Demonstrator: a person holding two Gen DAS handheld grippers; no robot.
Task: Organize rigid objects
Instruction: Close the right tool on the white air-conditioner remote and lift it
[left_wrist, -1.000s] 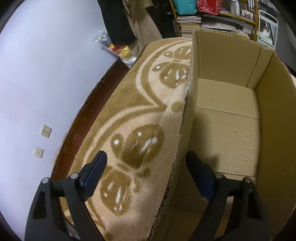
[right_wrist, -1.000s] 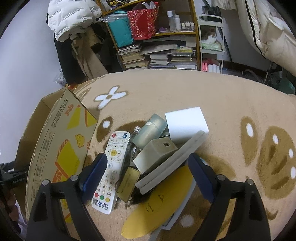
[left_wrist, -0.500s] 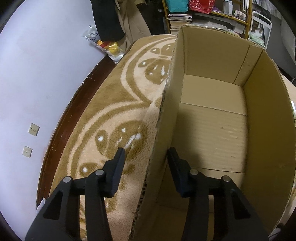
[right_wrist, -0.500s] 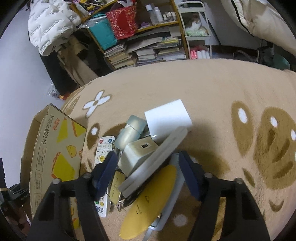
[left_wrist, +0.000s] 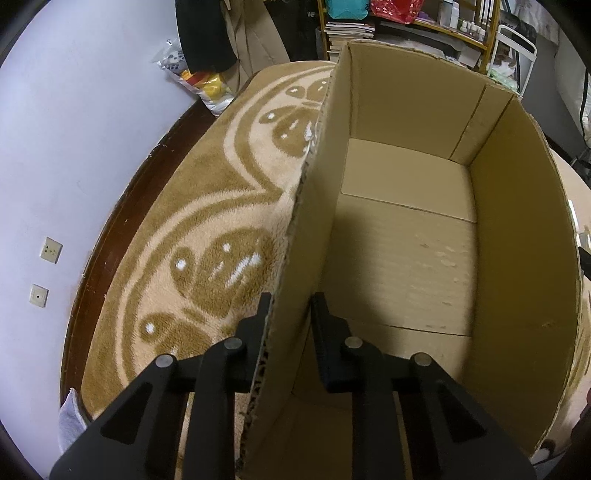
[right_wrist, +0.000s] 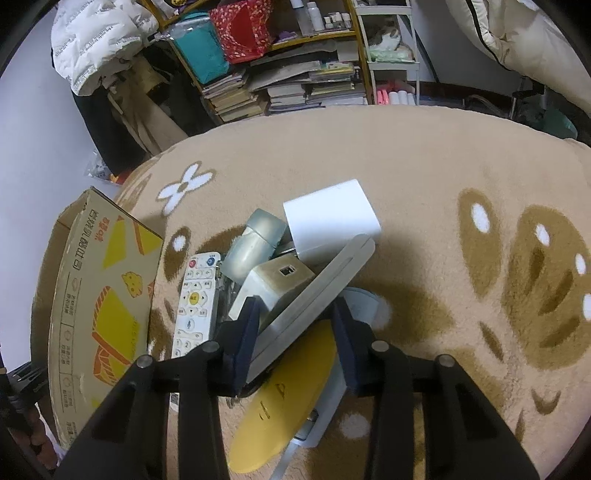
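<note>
My left gripper (left_wrist: 290, 317) is shut on the left wall of the empty cardboard box (left_wrist: 406, 236); the wall runs between its two fingers. The box also shows at the left in the right wrist view (right_wrist: 96, 302). My right gripper (right_wrist: 295, 332) has closed around a flat grey slab (right_wrist: 317, 291) that leans on a pile of rigid objects on the rug: a white remote (right_wrist: 195, 295), a grey cylinder (right_wrist: 255, 247), a beige block (right_wrist: 277, 284), a white box (right_wrist: 328, 218) and a yellow oval piece (right_wrist: 288, 395).
A tan patterned rug (right_wrist: 480, 229) covers the floor. A white wall (left_wrist: 55, 147) with sockets and a dark skirting lies left of the box. A cluttered bookshelf (right_wrist: 288, 66), hanging coats and a white duvet (right_wrist: 517, 44) stand at the back.
My left gripper has closed from wide open onto the box's left wall. My right gripper has moved down and forward and closed around the grey slab.
</note>
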